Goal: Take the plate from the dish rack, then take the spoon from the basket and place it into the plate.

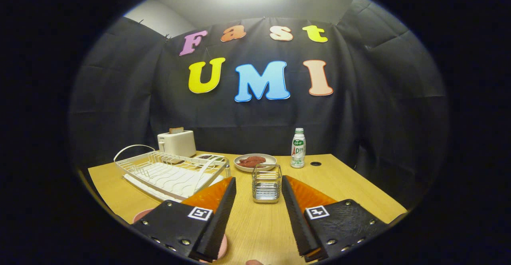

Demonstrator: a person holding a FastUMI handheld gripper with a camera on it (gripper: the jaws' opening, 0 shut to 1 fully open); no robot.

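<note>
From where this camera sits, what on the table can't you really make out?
- Pink plate: mostly hidden under the open gripper fingers.
- Basket: just ahead of the fingertips; contents too small to tell, no spoon made out.
- Dish rack: near corner covered by one finger.
- Dish beyond basket: reddish food unclear.

1 dish rack, 1 toaster, 1 wire basket, 1 bottle, 1 pink plate, 1 dish of food, 1 gripper with fingers apart.
</note>
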